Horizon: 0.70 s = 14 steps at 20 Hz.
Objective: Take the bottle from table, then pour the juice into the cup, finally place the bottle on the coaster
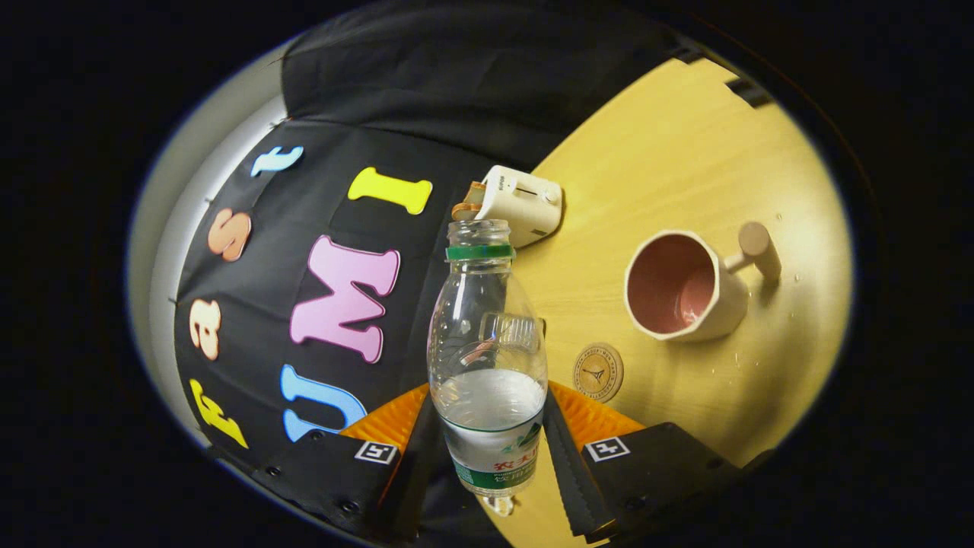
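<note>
The gripper [491,449] has its 2 fingers [567,457] squeezed on the bottle [487,358], one on each side. Both press on the lower part, right by the label. The gap between them is just as wide as the bottle, no more.

The bottle is clear plastic w/ a green ring on the neck and no cap on top. It has a bit of clear liquid in it, about 1/3 full. The liquid's top line sits slanted next to the bottle's sides. The whole view is tipped a lot, so the gripper is rolled over to one side, and the table [685,167] looks like it runs up the right. Can't see the hand that holds the gripper. Can't tell for sure if the bottle's bottom touches the table or is lifted off it.

Just beyond the right finger, near the bottle, lies the coaster [598,372], a small round flat disc w/ a mark in the middle. Nothing is on it.

Farther right is the cup [689,285], cream outside and pink inside, w/ a peg handle. It is well apart from the bottle.

Past the bottle's mouth, farther off, a small white toaster [525,204] stands by the wall.
</note>
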Tool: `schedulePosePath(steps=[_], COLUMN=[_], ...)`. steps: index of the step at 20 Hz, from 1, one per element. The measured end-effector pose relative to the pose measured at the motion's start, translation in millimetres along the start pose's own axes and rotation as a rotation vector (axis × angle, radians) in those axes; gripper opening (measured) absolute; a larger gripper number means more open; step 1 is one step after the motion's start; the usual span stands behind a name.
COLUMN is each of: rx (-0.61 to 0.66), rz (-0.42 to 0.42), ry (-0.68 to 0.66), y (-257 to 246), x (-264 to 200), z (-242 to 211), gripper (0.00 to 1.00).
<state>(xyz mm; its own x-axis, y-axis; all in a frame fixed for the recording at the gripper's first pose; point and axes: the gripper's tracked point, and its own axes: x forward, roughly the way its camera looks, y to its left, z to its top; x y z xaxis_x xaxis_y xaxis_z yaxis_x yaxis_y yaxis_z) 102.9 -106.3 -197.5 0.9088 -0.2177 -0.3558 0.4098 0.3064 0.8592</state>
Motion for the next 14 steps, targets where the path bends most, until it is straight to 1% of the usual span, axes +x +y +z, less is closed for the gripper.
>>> schedulePosePath(steps=[5,8,12,14], rx=[-0.415,-0.657,-0.893,-0.987], rz=[-0.009,0.001,0.014,0.011], ry=[-0.105,-0.173,-0.245,-0.281], y=[17,37,58,66], x=[4,7,13,19], z=[3,-1,-10,-11], gripper=[0.74,0.74,0.74,0.74])
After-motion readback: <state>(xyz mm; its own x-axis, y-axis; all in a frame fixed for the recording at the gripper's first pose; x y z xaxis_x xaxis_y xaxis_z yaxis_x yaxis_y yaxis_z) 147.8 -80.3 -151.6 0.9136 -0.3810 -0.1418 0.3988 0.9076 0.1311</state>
